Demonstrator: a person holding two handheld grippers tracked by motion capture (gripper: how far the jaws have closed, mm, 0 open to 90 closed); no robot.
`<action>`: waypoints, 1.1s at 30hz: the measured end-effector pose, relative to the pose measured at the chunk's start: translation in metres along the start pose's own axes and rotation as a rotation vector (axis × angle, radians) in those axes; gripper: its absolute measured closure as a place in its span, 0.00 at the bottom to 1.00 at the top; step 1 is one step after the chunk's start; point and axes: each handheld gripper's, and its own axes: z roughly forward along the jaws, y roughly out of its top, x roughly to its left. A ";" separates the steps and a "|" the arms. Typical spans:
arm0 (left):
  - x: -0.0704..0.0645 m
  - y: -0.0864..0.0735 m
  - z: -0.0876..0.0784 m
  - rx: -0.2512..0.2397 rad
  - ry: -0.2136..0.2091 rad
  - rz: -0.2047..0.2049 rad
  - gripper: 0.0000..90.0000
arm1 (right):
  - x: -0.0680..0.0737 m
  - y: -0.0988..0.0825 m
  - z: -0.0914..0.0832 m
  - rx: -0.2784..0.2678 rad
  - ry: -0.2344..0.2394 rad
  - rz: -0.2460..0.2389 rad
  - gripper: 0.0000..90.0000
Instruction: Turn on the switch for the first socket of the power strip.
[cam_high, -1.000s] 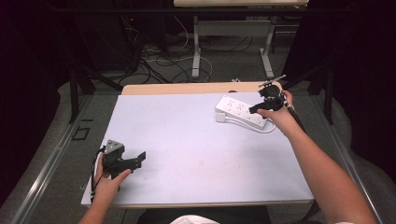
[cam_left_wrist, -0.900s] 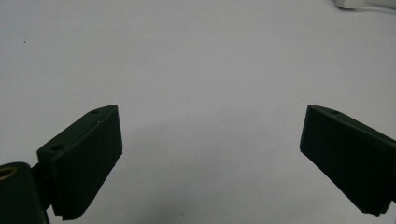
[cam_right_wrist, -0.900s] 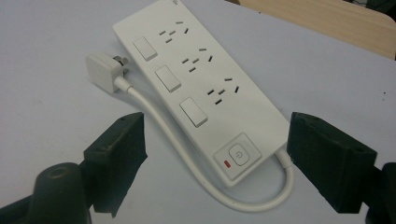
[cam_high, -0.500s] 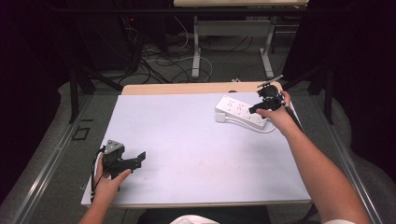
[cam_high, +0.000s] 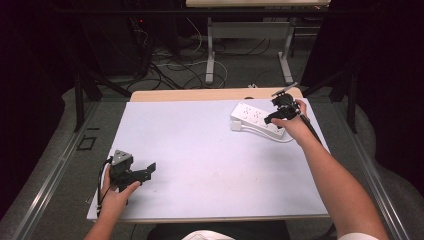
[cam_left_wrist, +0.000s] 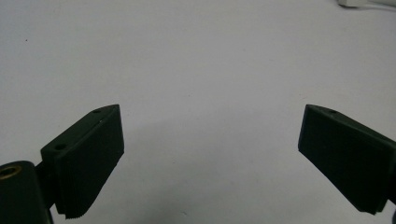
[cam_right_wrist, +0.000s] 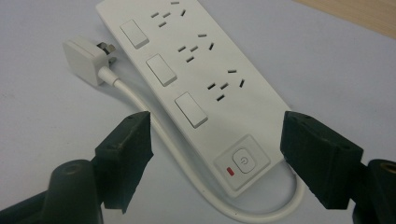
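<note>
A white power strip with three switches and a power button lies flat at the back right of the table. Its short white cable loops round to a plug lying beside it. My right gripper hovers over the strip's button end. In the right gripper view this gripper is open, its jaws standing either side of that end without touching. They have just been closing a little. My left gripper rests at the front left, and in its own view it is open over bare table.
The pale grey table top has a wooden strip along its far edge. Behind it, table legs and loose cables lie on the dark floor. A metal rail runs along the left side.
My right gripper has shifted very slightly over the power strip. The left gripper has not moved.
</note>
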 end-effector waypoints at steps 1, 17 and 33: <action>0.000 0.000 0.000 0.001 0.000 0.000 0.08 | -0.001 0.000 0.000 0.001 0.002 -0.015 0.28; 0.000 -0.001 0.001 0.007 0.006 -0.001 0.08 | -0.002 -0.004 0.009 0.010 0.000 -0.014 0.35; 0.000 -0.001 0.001 0.018 0.011 0.004 0.09 | -0.003 -0.007 0.017 0.012 0.004 -0.008 0.37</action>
